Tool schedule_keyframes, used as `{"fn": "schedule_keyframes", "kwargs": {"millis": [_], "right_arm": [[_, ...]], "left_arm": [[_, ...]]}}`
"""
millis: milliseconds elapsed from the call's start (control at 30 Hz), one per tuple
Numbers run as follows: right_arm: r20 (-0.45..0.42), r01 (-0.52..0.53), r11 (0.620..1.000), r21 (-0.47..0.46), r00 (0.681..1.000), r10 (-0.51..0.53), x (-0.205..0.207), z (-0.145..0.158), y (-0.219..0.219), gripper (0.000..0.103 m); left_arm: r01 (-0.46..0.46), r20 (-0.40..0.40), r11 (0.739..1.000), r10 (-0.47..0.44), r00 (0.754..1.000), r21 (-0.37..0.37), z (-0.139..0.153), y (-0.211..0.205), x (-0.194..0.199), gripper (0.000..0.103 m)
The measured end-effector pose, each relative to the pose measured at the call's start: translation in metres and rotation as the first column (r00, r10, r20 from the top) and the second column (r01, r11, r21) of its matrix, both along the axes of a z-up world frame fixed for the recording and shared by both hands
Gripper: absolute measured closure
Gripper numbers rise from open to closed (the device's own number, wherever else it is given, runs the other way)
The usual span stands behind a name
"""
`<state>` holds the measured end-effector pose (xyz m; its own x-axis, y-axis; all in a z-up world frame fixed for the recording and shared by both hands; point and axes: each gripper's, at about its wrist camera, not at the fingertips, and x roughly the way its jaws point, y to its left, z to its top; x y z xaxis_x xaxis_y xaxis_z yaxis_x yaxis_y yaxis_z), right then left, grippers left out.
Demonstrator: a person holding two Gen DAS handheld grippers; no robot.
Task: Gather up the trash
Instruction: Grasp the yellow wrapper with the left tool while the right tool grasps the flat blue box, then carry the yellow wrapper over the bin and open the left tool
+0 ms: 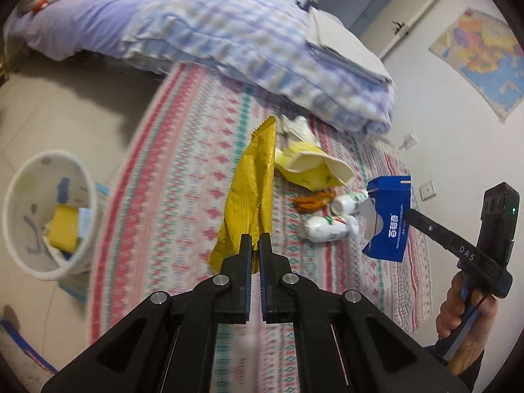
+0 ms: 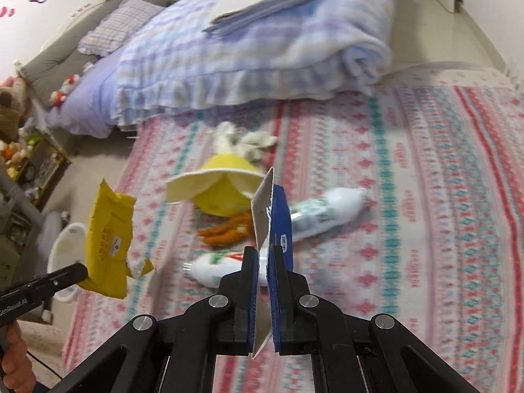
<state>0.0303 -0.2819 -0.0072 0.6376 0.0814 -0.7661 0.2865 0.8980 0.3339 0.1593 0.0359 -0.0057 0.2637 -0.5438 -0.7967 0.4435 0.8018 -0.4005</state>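
trash lies scattered over the patterned blanket [image 1: 183, 170], and we hold a piece of it in each claw. our left gripper [image 1: 255, 242] is clenched on the lower end of a crumpled yellow wrapper [image 1: 252, 190], which hangs lifted off the blanket; from the right wrist view the same wrapper [image 2: 109, 232] dangles at the left, over the edge of the blanket and in front of the white bin [image 2: 64, 245]. our right gripper [image 2: 263, 255] is clenched on a flattened blue carton [image 2: 278, 209], its grey inner side turned to the left; in the left wrist view the carton [image 1: 389, 216] sits at the tip of that gripper [image 1: 409, 214] on the right, clear of the blanket, with the hand [image 1: 465, 314] on the handle below it. on the blanket between the two held pieces lie two small white bottles [image 1: 330, 227] with green and red labels, just beside one another, an orange scrap [image 1: 312, 201] touching the farther bottle, a squashed yellow paper cup [image 1: 311, 167] beyond that, and a wad of white tissue [image 1: 301, 127] farther still, near the folded checked quilt [image 1: 262, 46]. the bin [image 1: 49, 216] stands on the floor at the near left, just beside the blanket's edge, and already holds a yellow packet [image 1: 65, 229] and some other bits that we cannot make out. a map [image 1: 481, 59] hangs on the wall at the far right.
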Motion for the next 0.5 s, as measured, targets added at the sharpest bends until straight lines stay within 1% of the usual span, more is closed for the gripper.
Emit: {"fn": "schedule_keyframes", "kwargs": {"millis": [167,233,400,500], "right_arm": [[0.035,-0.078,0.997,0.009,0.996,0.077,0.016,0.007,0.034,0.097],[0.043,-0.111,0.994,0.011,0.993,0.110,0.024,0.007,0.050,0.097],[0.045,-0.178,0.983,0.033,0.983,0.177,0.042,-0.001,0.084,0.097],[0.063,-0.216,0.975,0.055,0.975,0.212,0.050,-0.002,0.103,0.097]], "left_arm": [[-0.076,-0.011,0.996,0.075,0.997,-0.043,0.003,0.054,0.016,0.099],[-0.118,-0.037,0.990,0.115,0.993,-0.080,0.000,0.078,0.026,0.099],[-0.218,-0.094,0.965,0.206,0.974,-0.143,-0.006,0.132,0.047,0.099],[-0.294,-0.108,0.942,0.280,0.954,-0.163,-0.005,0.169,0.060,0.099]]}}
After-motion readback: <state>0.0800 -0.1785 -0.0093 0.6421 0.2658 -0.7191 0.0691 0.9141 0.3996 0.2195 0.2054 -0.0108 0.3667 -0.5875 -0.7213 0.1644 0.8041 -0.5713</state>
